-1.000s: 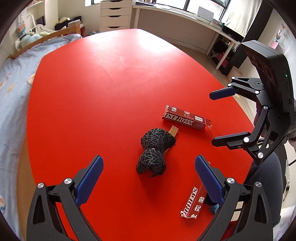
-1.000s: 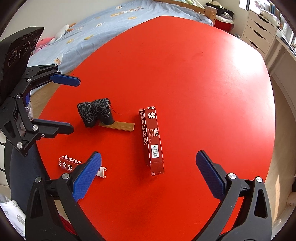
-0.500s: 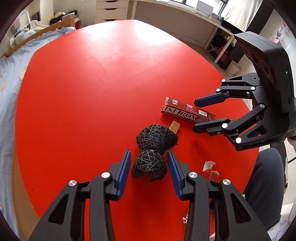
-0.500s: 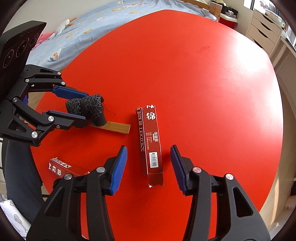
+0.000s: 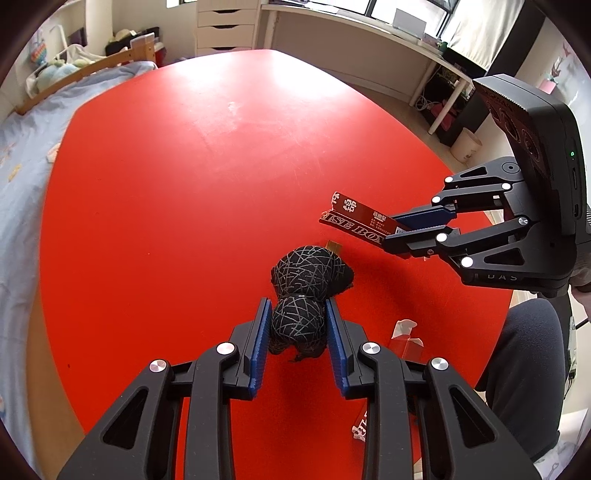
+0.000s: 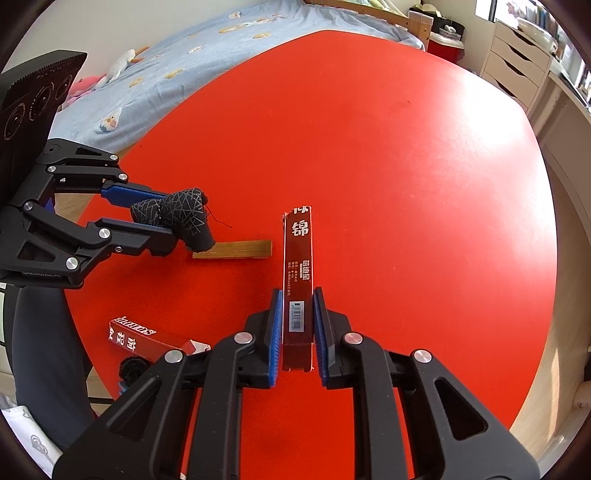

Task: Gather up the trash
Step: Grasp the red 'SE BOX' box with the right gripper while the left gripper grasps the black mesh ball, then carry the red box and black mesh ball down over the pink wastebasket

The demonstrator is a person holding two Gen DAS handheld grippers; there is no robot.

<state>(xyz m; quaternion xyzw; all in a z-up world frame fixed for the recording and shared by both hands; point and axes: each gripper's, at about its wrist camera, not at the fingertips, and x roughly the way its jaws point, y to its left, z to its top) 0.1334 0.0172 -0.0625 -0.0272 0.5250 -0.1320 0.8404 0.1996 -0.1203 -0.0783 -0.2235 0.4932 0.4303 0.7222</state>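
My left gripper (image 5: 295, 314) is shut on a black bundle with grey line pattern (image 5: 308, 273), lifted a little off the red table (image 5: 184, 184); it also shows in the right wrist view (image 6: 173, 216). My right gripper (image 6: 298, 299) is shut on the near end of a long dark red box (image 6: 299, 258), which tilts up off the table; the box shows in the left wrist view (image 5: 354, 218) held by the right gripper (image 5: 404, 230). A flat wooden stick (image 6: 234, 250) lies on the table beside the bundle.
A smaller red carton (image 6: 138, 338) with an open flap lies near the table's front edge, also in the left wrist view (image 5: 404, 343). A bed (image 6: 184, 59) borders the far side. Drawers (image 5: 225, 29) and a desk stand beyond the table.
Both grippers closed from half open: the left onto the black bundle, the right onto the long red box. Both objects are now raised slightly from the table.
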